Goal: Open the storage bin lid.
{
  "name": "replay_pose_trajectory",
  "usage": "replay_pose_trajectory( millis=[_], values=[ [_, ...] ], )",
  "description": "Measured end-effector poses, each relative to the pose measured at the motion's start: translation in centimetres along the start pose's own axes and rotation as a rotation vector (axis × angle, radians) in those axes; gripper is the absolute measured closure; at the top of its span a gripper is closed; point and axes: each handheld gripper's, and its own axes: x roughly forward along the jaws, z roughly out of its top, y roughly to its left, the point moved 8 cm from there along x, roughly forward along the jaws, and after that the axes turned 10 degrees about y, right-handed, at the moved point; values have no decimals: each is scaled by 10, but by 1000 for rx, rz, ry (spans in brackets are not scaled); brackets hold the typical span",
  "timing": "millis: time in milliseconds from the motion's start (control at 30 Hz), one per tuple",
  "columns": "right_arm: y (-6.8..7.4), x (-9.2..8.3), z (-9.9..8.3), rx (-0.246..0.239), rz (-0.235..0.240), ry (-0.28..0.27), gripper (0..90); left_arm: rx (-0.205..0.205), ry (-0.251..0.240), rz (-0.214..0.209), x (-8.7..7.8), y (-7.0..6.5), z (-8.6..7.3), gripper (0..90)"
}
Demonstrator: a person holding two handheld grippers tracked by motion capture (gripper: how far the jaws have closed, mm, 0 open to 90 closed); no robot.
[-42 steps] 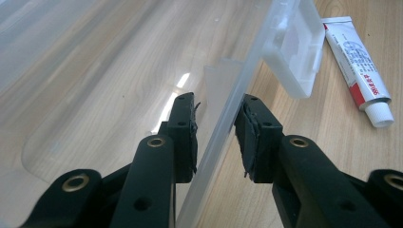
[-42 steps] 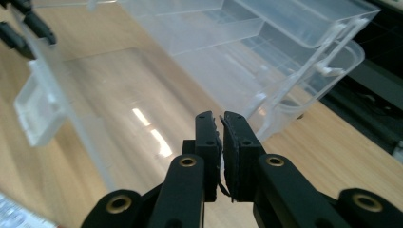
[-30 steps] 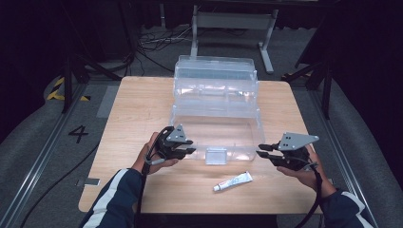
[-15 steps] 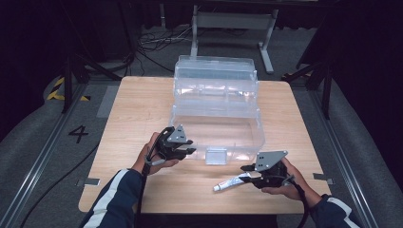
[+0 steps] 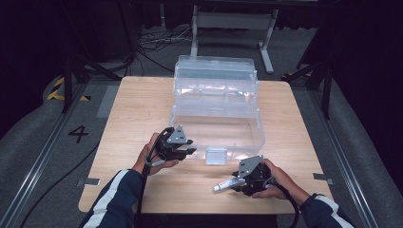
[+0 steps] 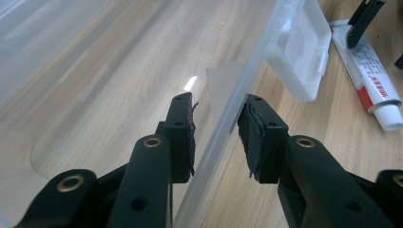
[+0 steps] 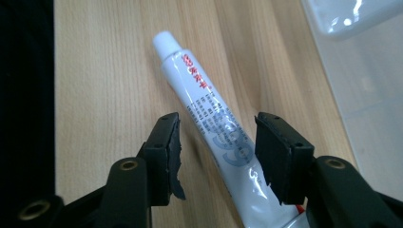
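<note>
A white tube (image 7: pixel 202 90) with red and blue print lies on the wooden table (image 5: pixel 142 109), cap pointing away from my right gripper (image 7: pixel 216 142). That gripper is open, one jaw on each side of the tube's body. In the high view the tube (image 5: pixel 227 184) pokes out to the left of the right gripper (image 5: pixel 236 183). A clear plastic box (image 5: pixel 216 102) with its lid up stands mid-table. My left gripper (image 6: pixel 216 128) is open, its jaws straddling the box's front wall (image 6: pixel 228 118); in the high view this gripper (image 5: pixel 192 151) sits at the box's front left corner.
The box's clear latch (image 5: pixel 216 155) hangs down at the middle of its front, between the two grippers. The table's front edge runs just behind both hands. Dark floor with cables and a metal stand lie beyond the table.
My right gripper has moved left and forward from the table's right side until its jaws came over the tube. The left gripper and the box have stayed put.
</note>
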Motion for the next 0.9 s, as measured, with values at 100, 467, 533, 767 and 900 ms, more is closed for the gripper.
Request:
replay_pose_trajectory(
  millis=[100,467,533,767,900],
  values=[
    [1,5,0,-5,20,20,522,0,-1,3,0,0,0,664],
    [5,10,5,1,62,63,616,-1,-5,2,-1,0,0,667],
    [5,11,7,3,77,80,621,-1,-4,1,-1,0,0,667],
    [5,11,10,24,90,155,629,-7,-2,0,-1,0,-1,662],
    [5,11,12,21,97,183,627,-1,4,1,-2,0,-2,654]
  ],
)
